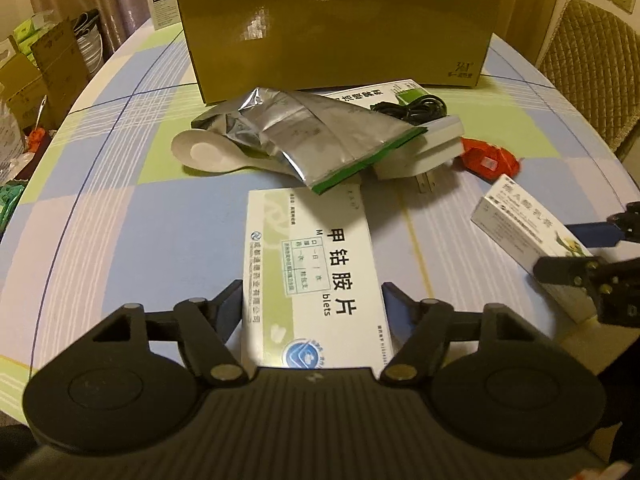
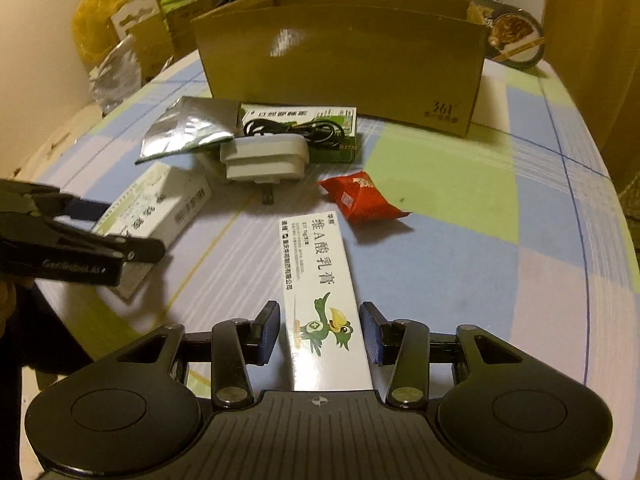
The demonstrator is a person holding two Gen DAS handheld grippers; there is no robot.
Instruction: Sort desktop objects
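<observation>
A large white tablet box point(image 1: 312, 264) lies flat on the checked tablecloth. My left gripper point(image 1: 312, 292) straddles its near end, pads against both long sides, shut on it. From the right wrist view that gripper point(image 2: 128, 230) and the tablet box point(image 2: 168, 200) sit at the left. A narrow white ointment box point(image 2: 316, 280) with a green bird print runs straight out between the fingers of my right gripper point(image 2: 320, 308), which is shut on its near end. The left wrist view shows the right gripper point(image 1: 556, 248) on the ointment box point(image 1: 516, 220) at the right.
An open brown cardboard box point(image 1: 336, 32) stands at the back. In front of it lie a silver foil pouch point(image 1: 312, 136), a white plug charger point(image 1: 424, 148), a red packet point(image 1: 488, 160), a green-white carton with a black cable point(image 2: 304, 120) and a white spoon-shaped piece point(image 1: 200, 152). A padded chair point(image 1: 588, 72) stands at the far right.
</observation>
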